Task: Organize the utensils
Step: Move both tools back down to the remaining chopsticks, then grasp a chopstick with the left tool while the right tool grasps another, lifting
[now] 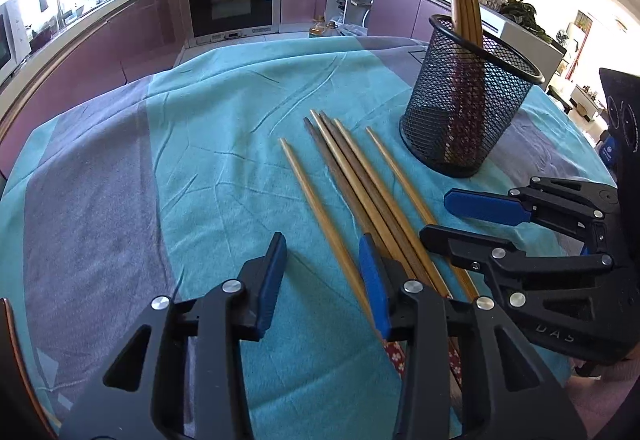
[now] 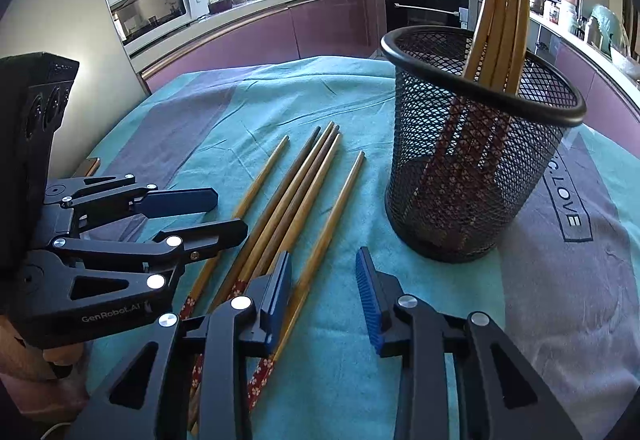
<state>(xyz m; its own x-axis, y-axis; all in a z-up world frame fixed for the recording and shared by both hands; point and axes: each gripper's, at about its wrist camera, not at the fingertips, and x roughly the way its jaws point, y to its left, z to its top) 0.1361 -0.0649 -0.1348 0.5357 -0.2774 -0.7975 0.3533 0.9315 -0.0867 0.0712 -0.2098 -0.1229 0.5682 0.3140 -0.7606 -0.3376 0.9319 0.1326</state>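
Several wooden chopsticks [image 1: 362,196] lie side by side on the teal cloth, also in the right wrist view [image 2: 288,200]. A black mesh holder [image 1: 466,100] stands upright behind them with several chopsticks in it; it also shows in the right wrist view [image 2: 476,144]. My left gripper [image 1: 322,260] is open and empty, low over the near ends of the leftmost chopsticks; it also shows in the right wrist view [image 2: 202,214]. My right gripper [image 2: 324,280] is open and empty over the rightmost chopstick's near end; it also shows in the left wrist view [image 1: 436,218].
A teal and grey cloth [image 1: 168,168] covers the table. Behind it stand purple kitchen cabinets [image 1: 132,36], an oven [image 1: 230,0] and a microwave [image 2: 156,6].
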